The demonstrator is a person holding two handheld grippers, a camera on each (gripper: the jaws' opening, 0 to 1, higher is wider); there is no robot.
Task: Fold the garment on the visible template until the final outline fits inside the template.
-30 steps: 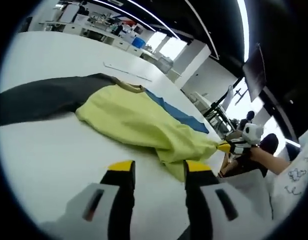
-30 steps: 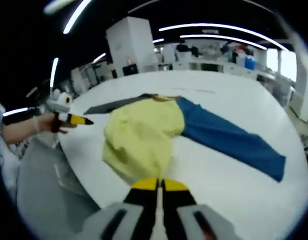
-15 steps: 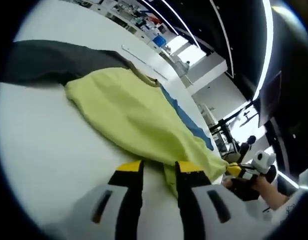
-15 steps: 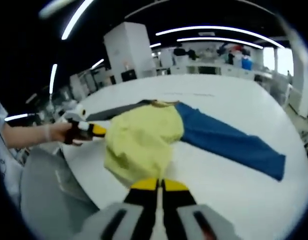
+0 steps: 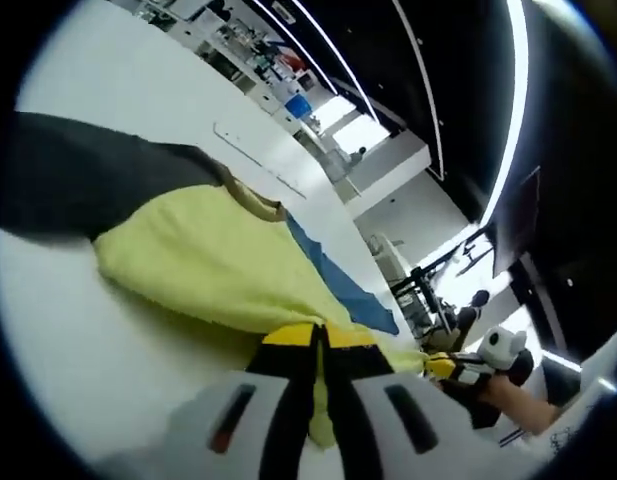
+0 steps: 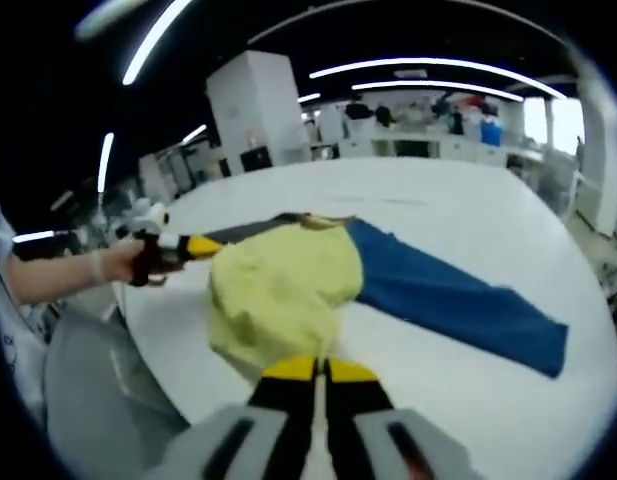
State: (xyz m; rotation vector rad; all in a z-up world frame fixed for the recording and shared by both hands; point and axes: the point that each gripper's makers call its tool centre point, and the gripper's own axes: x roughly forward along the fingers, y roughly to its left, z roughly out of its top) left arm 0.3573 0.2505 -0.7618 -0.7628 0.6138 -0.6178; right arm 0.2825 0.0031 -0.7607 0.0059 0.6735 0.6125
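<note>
A garment lies on the white table [image 5: 78, 370], with a yellow body [image 5: 208, 270], a blue sleeve [image 5: 338, 285] and a dark grey sleeve [image 5: 88, 180]. My left gripper [image 5: 318, 340] is shut on the yellow hem, and fabric shows between its jaws. In the right gripper view the same yellow body [image 6: 283, 285] spreads ahead, the blue sleeve [image 6: 448, 295] to its right and the grey sleeve [image 6: 243, 228] behind. My right gripper [image 6: 318, 370] is shut on the near yellow edge. The left gripper [image 6: 193, 245] meets the garment's left edge.
A thin pale strip [image 5: 258, 160] lies on the table beyond the collar. The right gripper [image 5: 450, 366] and a hand [image 5: 508, 400] sit at the table's edge. A grey surface [image 6: 98, 390] lies below the table rim. Desks and shelves stand far behind.
My left gripper came in over the yellow hem and its jaws went from open to shut on it. The right gripper stayed shut on its edge.
</note>
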